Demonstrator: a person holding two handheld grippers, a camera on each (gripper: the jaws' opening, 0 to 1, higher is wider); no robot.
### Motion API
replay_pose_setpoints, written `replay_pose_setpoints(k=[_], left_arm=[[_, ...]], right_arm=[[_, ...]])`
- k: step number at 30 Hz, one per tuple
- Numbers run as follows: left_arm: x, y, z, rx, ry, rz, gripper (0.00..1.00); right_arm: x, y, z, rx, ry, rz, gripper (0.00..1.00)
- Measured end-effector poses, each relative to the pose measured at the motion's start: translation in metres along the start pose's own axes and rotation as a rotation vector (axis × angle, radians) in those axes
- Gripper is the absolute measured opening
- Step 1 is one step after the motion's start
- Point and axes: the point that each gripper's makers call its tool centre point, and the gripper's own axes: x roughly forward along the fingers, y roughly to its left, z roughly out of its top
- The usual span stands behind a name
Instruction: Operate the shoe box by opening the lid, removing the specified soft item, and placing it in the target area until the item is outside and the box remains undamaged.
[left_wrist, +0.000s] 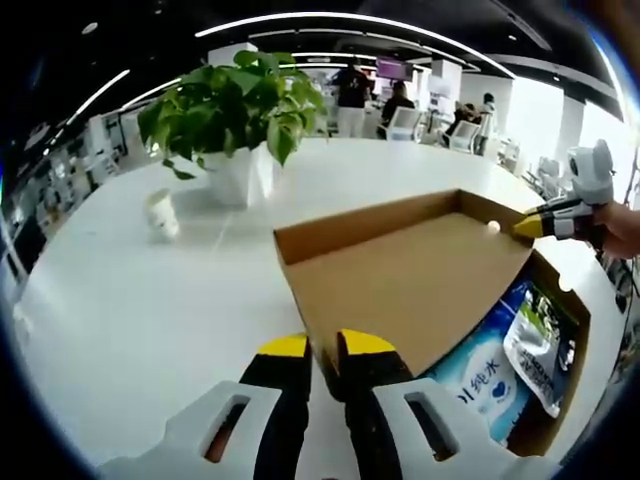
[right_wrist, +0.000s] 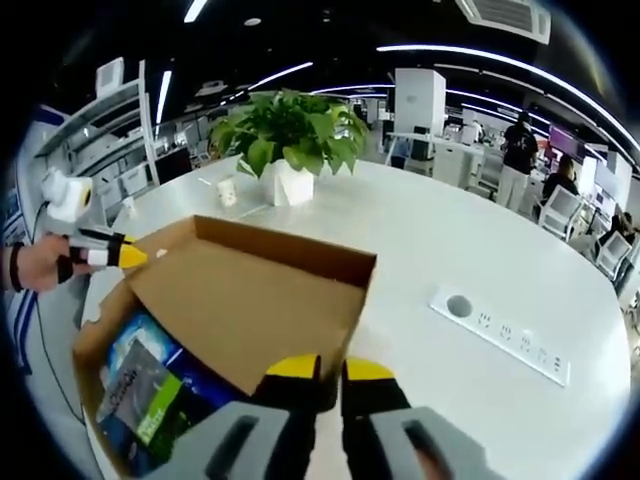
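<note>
Both tongs, left and right, pinch the raised lid. Soft packs lie in the box: light, slippery; grip an edge seam.

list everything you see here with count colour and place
box: 1, brown cardboard, on the table, lid raised
packs: at least 2, blue and white, inside the box
plant: 1, green in a white pot, on the table behind the box
cup: 1, white, beside the plant
socket strip: 1, white, set in the table
table: 1, white
people: several, at desks far behind
left tool: yellow tips, at the lid edge
right tool: yellow tips, at the lid edge
</note>
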Motion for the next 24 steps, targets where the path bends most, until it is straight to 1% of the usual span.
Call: replay_pose_setpoints(k=[6, 24], left_arm=[[0.0, -0.0013, -0.0012, 0.003, 0.003, 0.002, 0.09], [0.0003, -0.0015, -0.0022, 0.005, 0.01, 0.002, 0.1]], right_arm=[[-0.0007, 0.0013, -0.004, 0.003, 0.007, 0.003, 0.03], [-0.0006, 0.0022, -0.0066, 0.011, 0.01, 0.002, 0.04]])
